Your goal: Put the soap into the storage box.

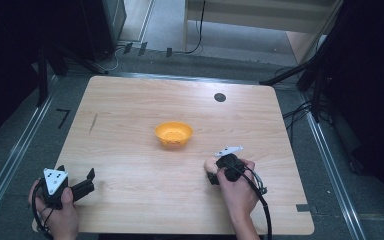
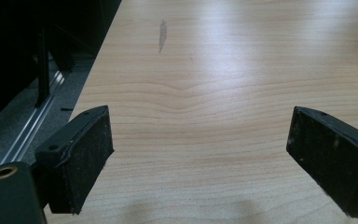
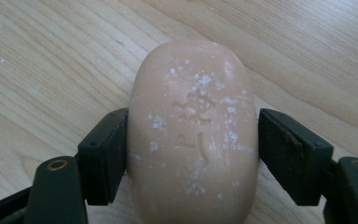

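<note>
The right gripper point(image 3: 193, 154) clamps the pale soap bar point(image 3: 193, 135) at lower centre, the grasping step; next, presumably, a lift toward the orange bowl point(image 1: 174, 134), while the left gripper point(image 2: 200, 158) gapes wide, empty.

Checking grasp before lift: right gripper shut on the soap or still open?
Shut on the soap bar: the right gripper has both pads pressed on its sides, and the bar lies on the table.

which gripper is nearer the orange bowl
Right. The right gripper sits just in front of the orange bowl, a little to its right, closed on a bar of soap. The left gripper is at the table's near left corner, open.
</note>
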`<state>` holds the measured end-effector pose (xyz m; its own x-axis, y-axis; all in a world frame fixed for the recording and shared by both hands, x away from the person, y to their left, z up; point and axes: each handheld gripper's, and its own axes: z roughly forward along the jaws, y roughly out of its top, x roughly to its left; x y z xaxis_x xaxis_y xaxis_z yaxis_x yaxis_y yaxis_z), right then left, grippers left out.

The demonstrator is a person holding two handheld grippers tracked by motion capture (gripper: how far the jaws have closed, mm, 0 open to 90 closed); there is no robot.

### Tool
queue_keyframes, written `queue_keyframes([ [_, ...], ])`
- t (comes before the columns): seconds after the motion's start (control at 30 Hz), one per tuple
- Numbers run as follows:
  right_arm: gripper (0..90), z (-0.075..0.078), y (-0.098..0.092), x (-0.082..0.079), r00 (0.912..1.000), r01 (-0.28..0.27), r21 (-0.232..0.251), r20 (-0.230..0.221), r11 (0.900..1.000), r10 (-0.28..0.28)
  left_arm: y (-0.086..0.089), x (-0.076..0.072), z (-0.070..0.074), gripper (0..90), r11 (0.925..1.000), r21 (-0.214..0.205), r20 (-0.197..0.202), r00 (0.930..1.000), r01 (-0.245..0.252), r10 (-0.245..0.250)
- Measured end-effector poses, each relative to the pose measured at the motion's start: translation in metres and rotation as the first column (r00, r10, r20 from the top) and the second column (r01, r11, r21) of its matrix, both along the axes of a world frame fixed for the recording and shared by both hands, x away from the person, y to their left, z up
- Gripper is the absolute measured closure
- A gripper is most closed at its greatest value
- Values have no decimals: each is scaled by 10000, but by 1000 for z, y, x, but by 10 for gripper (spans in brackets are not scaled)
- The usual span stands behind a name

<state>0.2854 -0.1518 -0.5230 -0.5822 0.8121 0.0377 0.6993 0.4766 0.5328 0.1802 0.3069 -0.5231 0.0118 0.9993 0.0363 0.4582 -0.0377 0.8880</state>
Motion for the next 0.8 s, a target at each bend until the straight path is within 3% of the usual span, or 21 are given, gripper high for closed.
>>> queue_keyframes([
  [0.2, 334, 0, -3, 0, 9991, -421, 68, 70, 9991, 421, 1, 0, 0, 73, 9999, -164, 31, 10000, -54, 54],
  [0.53, 336, 1, -5, 0, 9959, -874, 7, 221, 9962, 874, 1, 1, 0, 73, 10000, -77, -1, 10000, -19, 19],
  [0.8, 336, 13, -9, 3, 9834, -1755, 13, 481, 9845, 1752, 1, 0, 0, 73, 10000, -40, -34, 10000, 3, -3],
])
